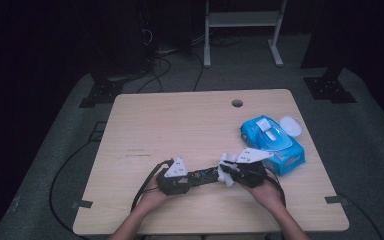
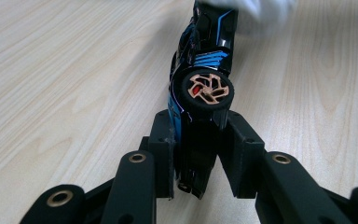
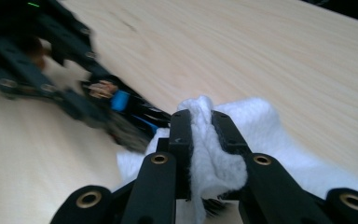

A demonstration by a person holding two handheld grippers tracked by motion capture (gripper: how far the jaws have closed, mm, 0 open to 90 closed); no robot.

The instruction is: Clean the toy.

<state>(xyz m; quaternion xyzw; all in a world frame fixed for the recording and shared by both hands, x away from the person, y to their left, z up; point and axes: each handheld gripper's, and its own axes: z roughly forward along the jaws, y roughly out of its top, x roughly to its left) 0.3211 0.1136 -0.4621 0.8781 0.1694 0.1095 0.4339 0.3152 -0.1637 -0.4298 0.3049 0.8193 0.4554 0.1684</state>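
A black toy car [image 2: 200,84] with blue stripes and a copper-coloured wheel lies on its side between my left gripper's [image 2: 198,140] jaws, which are shut on its rear end. In the high view the left gripper [image 1: 192,179] points right near the table's front edge, and the car [image 1: 206,175] reaches toward the right gripper. My right gripper [image 3: 200,116] is shut on a bunched white wipe [image 3: 214,158], which rests against the car's [image 3: 130,112] far end. From above, that wipe [image 1: 225,175] shows at the right gripper's [image 1: 230,172] tip.
A blue wet-wipe pack [image 1: 271,142] with its white lid flipped open lies at the table's right, just behind the right hand. The wooden table [image 1: 180,125] has a cable hole [image 1: 237,103] at the back. Cables trail from both grippers.
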